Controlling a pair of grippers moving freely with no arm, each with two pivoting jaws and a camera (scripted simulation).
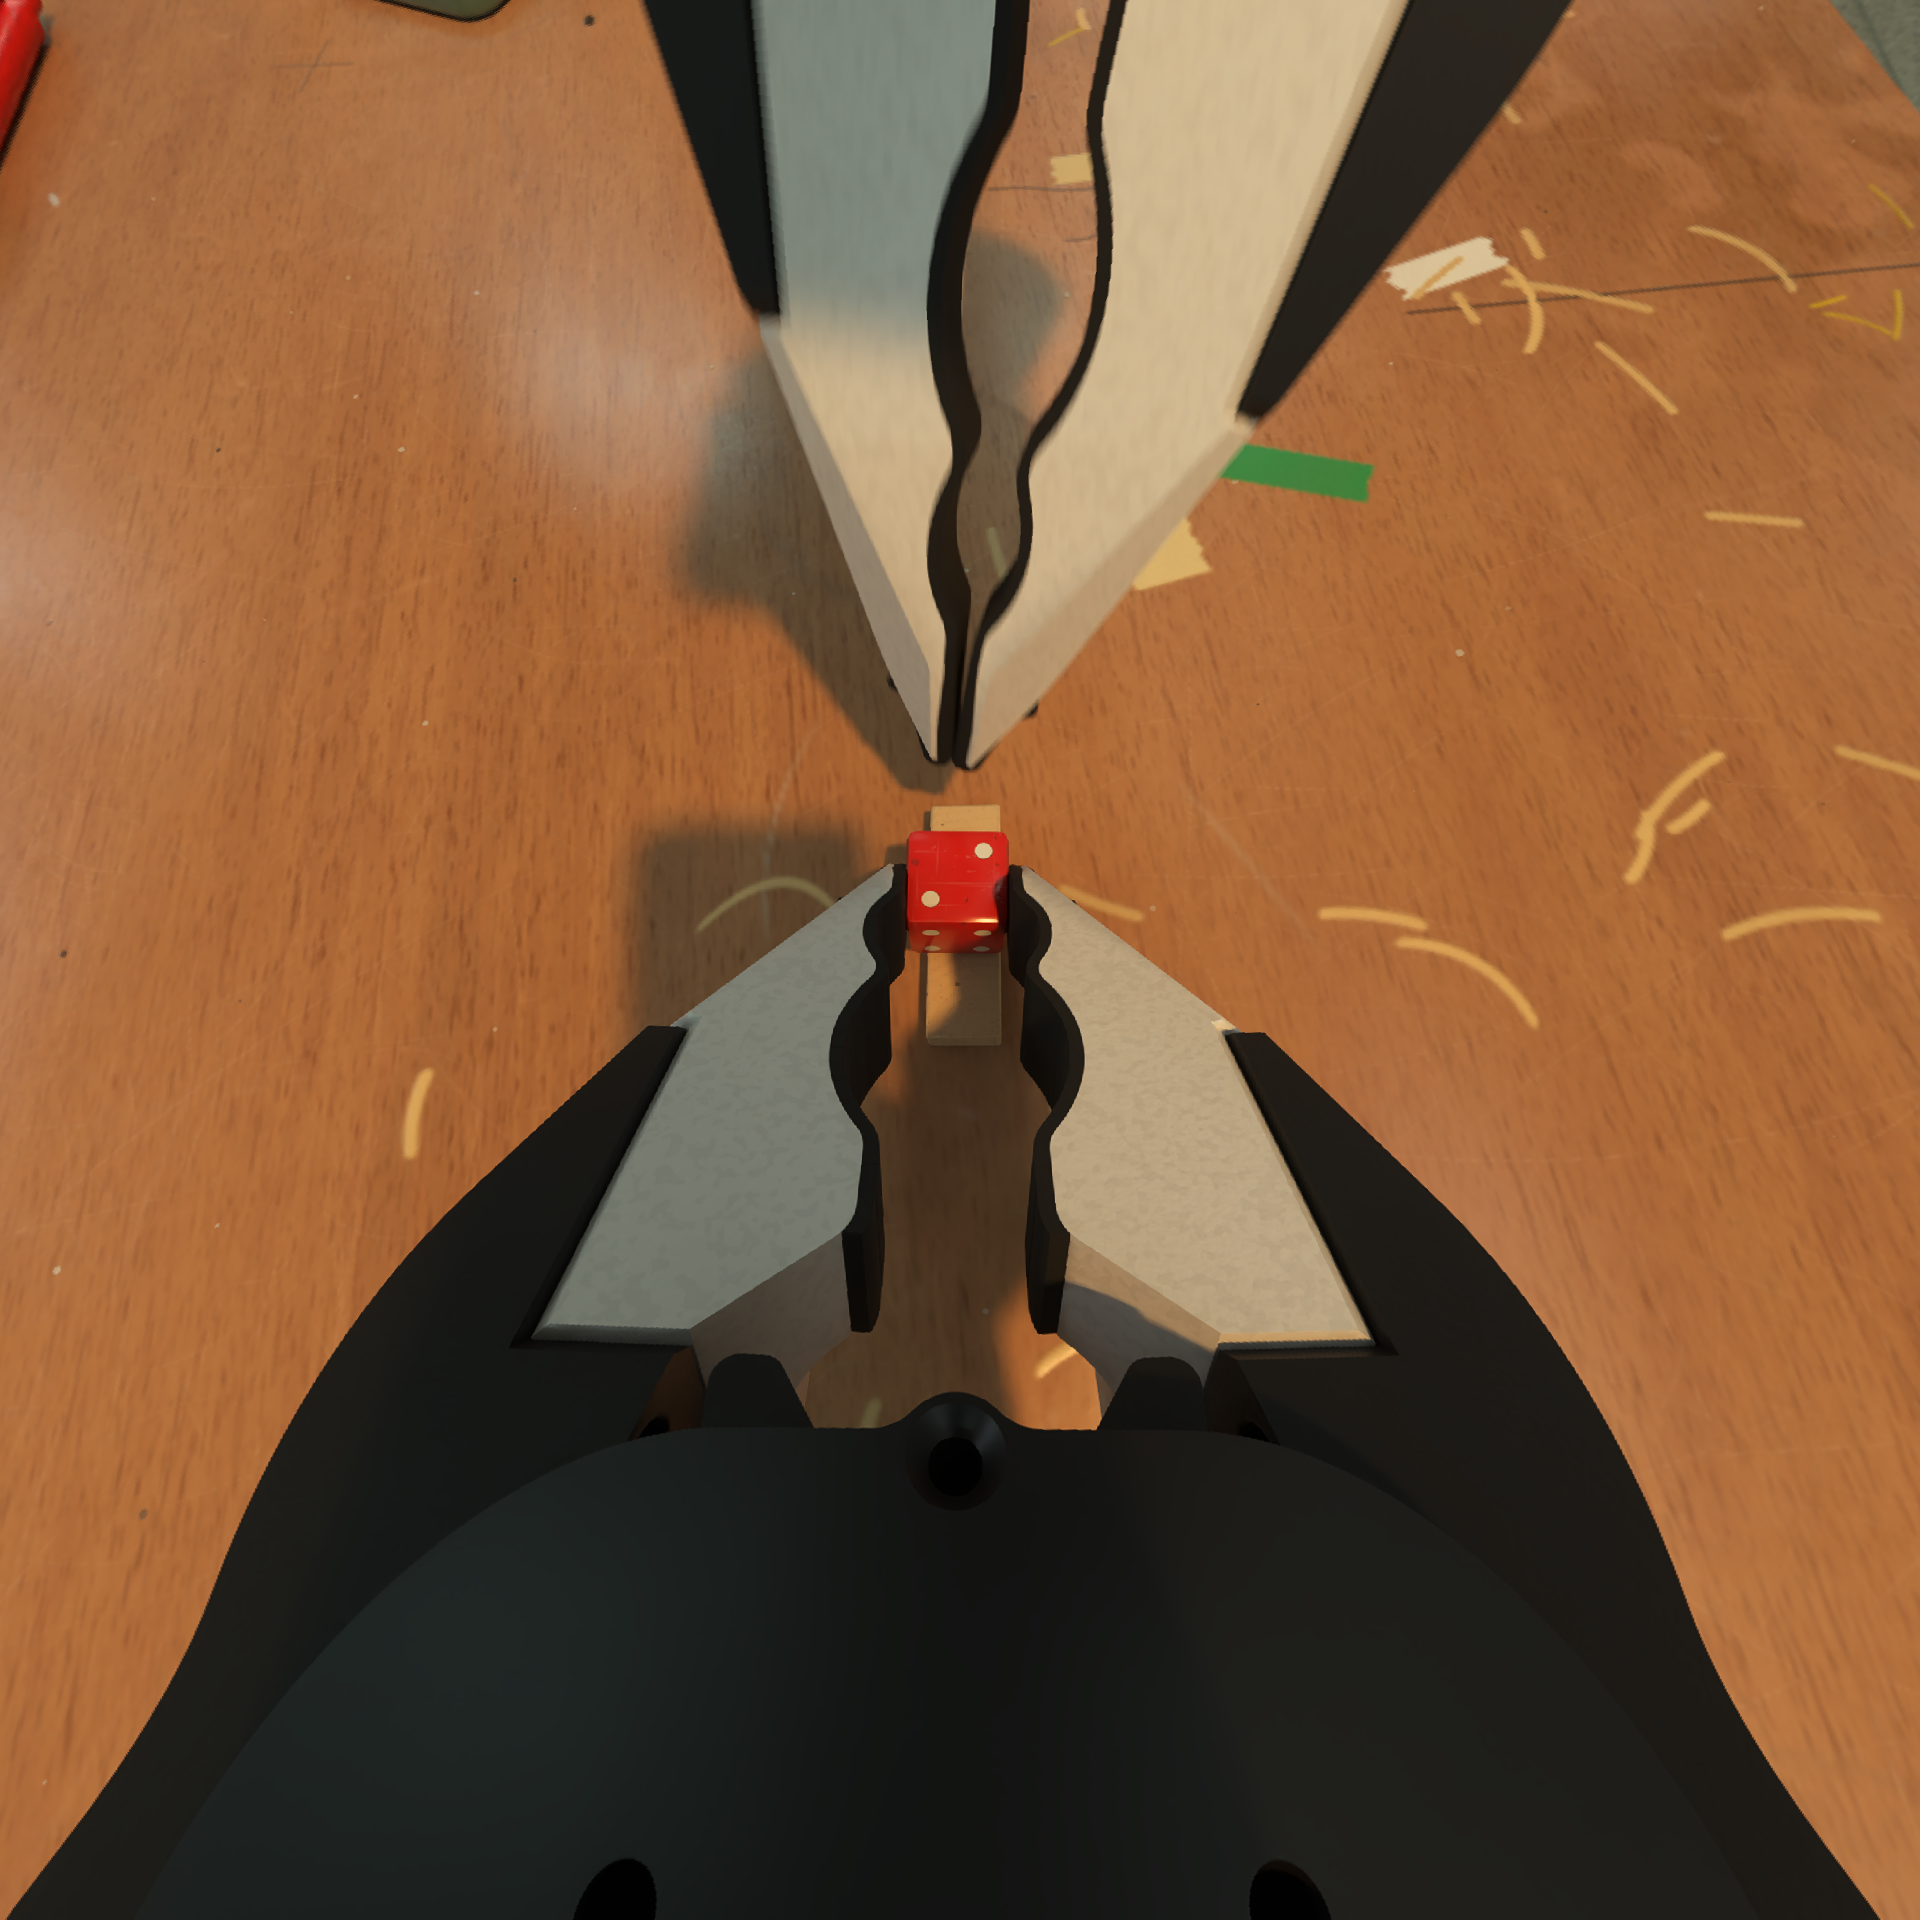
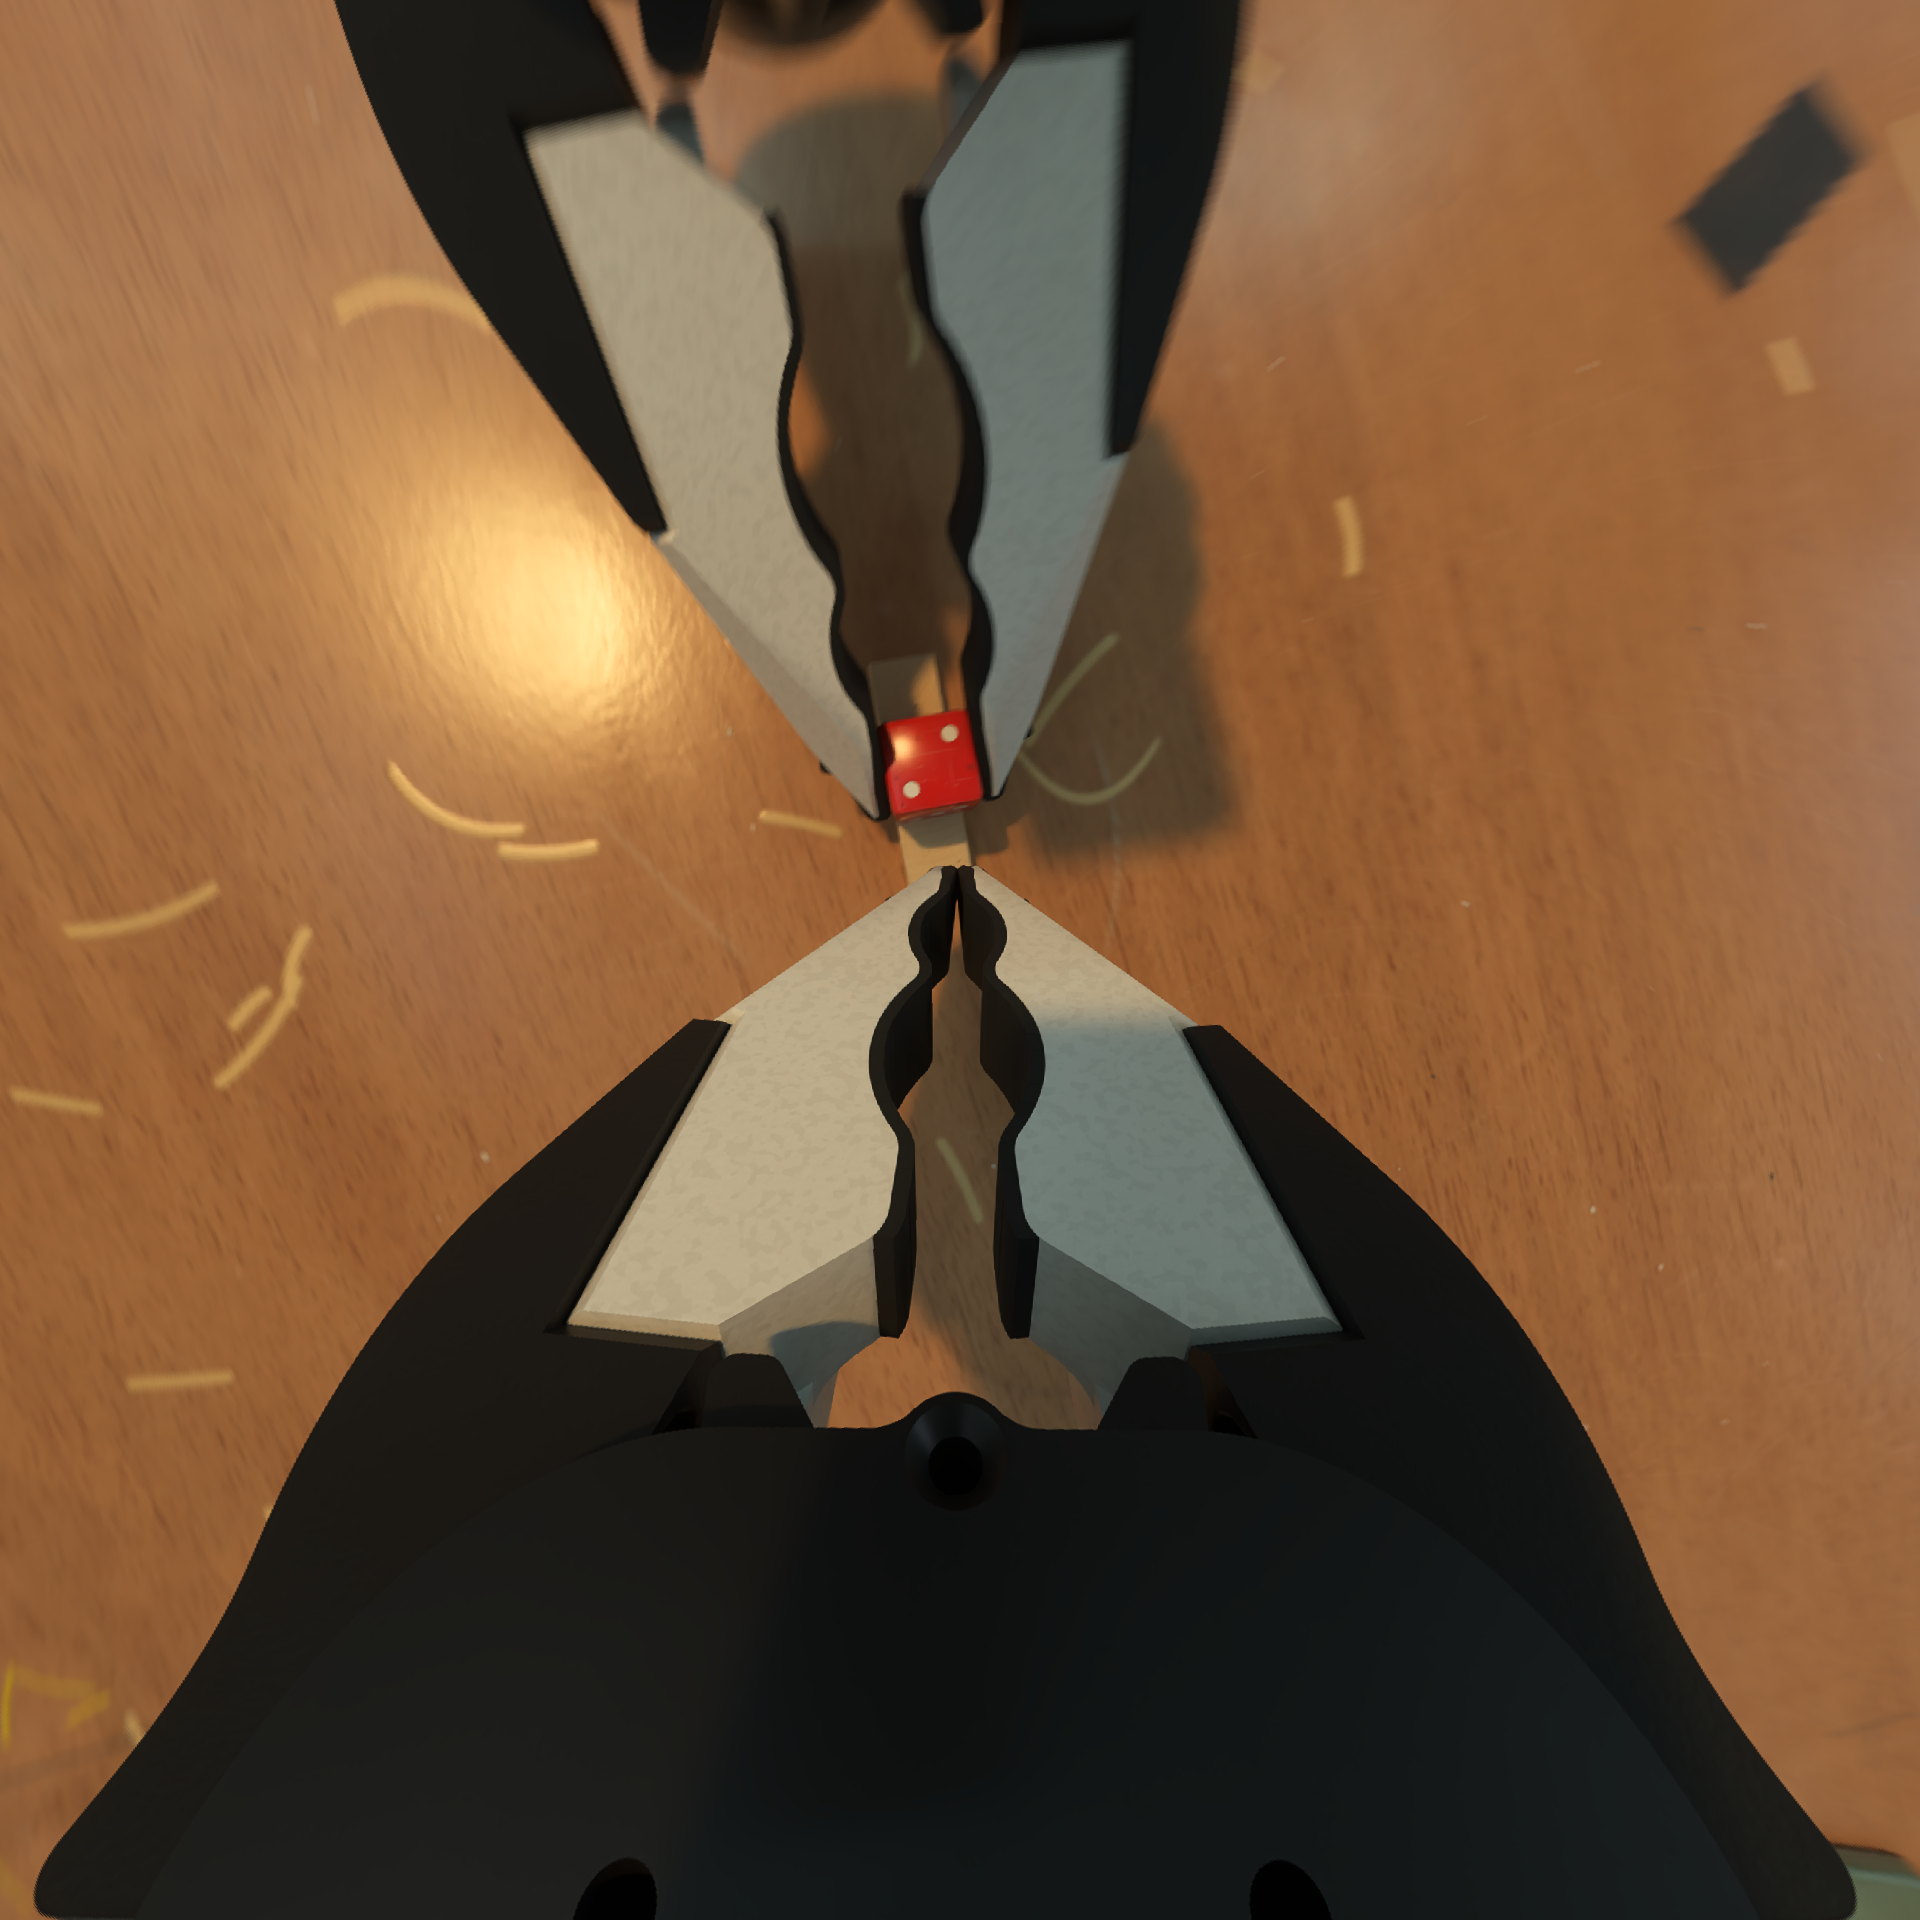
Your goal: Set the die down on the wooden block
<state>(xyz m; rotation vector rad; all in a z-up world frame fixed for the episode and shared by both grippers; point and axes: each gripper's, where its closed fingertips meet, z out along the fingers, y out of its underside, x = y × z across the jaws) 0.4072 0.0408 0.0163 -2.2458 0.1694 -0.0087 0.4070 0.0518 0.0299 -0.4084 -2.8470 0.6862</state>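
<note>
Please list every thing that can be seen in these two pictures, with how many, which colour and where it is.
die: one, red with pale dots, between the jaws of the left gripper, over the block.
wooden block: one, light tan, narrow, lying on the table under the die.
table: one, brown wood, under everything.
wood shavings: many, pale yellow, scattered on the table.
green tape: one strip, far right side.
red thing: one, top left corner, mostly cut off.
dark patch: one, flat on the table, upper right.
left gripper: one, black and grey, shut on the die.
right gripper: one, same colours, shut, empty, facing the left one.
</note>
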